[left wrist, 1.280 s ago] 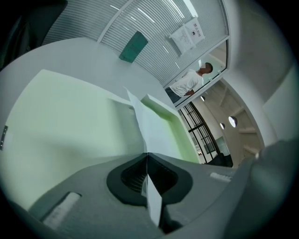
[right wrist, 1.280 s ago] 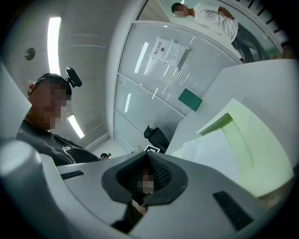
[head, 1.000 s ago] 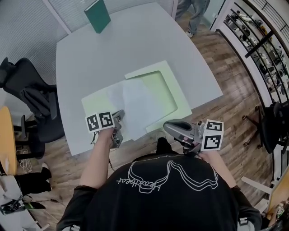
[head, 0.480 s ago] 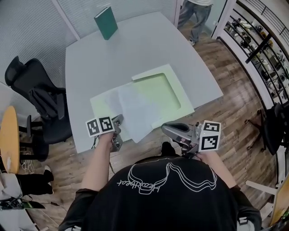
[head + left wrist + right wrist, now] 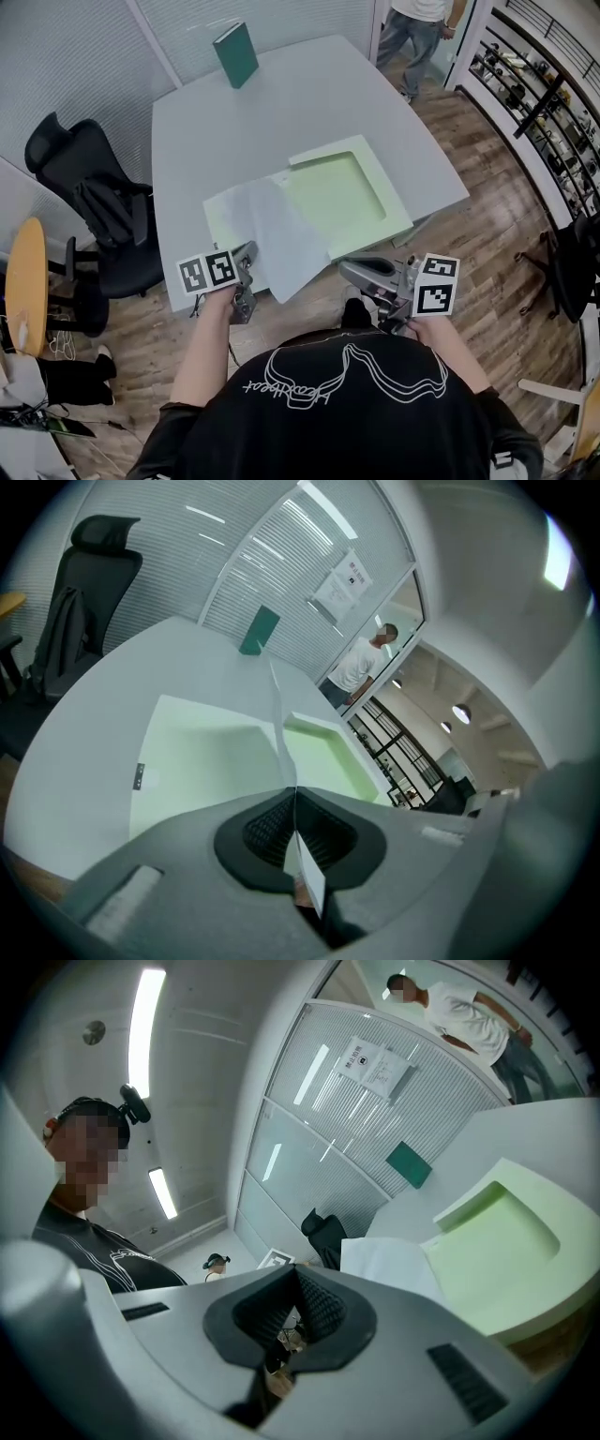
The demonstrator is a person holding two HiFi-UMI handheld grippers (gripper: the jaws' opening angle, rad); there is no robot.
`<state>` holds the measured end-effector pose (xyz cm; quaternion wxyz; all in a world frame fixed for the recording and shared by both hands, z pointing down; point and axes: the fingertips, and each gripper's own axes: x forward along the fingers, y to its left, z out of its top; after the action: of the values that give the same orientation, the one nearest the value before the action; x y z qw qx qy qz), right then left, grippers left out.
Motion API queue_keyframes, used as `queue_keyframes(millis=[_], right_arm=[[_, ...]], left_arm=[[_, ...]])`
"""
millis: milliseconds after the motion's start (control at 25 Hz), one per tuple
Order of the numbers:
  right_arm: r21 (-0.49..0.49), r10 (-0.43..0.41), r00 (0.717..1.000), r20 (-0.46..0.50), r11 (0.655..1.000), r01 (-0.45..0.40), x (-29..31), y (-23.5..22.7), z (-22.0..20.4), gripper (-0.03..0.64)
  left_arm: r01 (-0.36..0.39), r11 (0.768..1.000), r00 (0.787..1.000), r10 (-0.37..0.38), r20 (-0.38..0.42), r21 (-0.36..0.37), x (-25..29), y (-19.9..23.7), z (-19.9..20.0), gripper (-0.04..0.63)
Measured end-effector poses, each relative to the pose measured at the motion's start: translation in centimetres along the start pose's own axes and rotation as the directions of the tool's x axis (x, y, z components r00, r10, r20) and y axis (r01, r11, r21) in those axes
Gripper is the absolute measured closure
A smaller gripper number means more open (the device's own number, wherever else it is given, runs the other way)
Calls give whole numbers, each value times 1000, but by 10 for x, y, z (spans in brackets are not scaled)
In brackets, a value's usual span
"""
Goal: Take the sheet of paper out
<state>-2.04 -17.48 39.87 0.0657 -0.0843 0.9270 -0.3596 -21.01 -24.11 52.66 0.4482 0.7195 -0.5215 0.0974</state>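
A pale green folder (image 5: 342, 192) lies open on the white table (image 5: 281, 103). A white sheet of paper (image 5: 277, 234) rests across its left half, and the sheet's near corner hangs past the table's front edge. My left gripper (image 5: 247, 255) is shut on the sheet's near left edge. In the left gripper view the sheet (image 5: 278, 714) runs edge-on into the closed left gripper (image 5: 294, 794). My right gripper (image 5: 349, 270) hovers shut and empty just off the table's front edge, below the folder's near right corner. The right gripper view shows the folder (image 5: 497, 1241) and sheet (image 5: 389, 1265) ahead.
A green book (image 5: 235, 54) stands upright at the table's far edge. A black office chair (image 5: 94, 202) is beside the table's left side. A person (image 5: 417, 28) stands beyond the far right corner. Shelving (image 5: 539, 103) lines the right wall.
The left gripper has drawn the sheet toward me and lifted it a little; its near corner now overhangs the table's front edge. The right gripper has drifted only slightly.
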Motion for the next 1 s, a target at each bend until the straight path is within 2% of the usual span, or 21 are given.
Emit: queue_keyframes(millis=[80,240,400,760,1000], right_arm=[[-29,-18,1000,-10,999,18,2,2,-5,609],[-134,-125,990,-58,984,117,7,-3,-22,609],[-167,-189,980,-57,970,178,10,-6,-28,609],[-174,-198,980,-4,965,194,11,7,-31,609],[-191,-217,976,12,958,215,6,4,-25,609]], left_arm=[[13,1000,1000,-14,22,23,-11,-8,2,583],[34,994,997,-41,72,102,-35,-28,8,583],[81,982,987,-103,123,171,-60,-56,8,583],[201,951,941,-254,224,236,-110,-106,-5,583],[262,912,904,-346,251,316,-126,-129,-17,583]])
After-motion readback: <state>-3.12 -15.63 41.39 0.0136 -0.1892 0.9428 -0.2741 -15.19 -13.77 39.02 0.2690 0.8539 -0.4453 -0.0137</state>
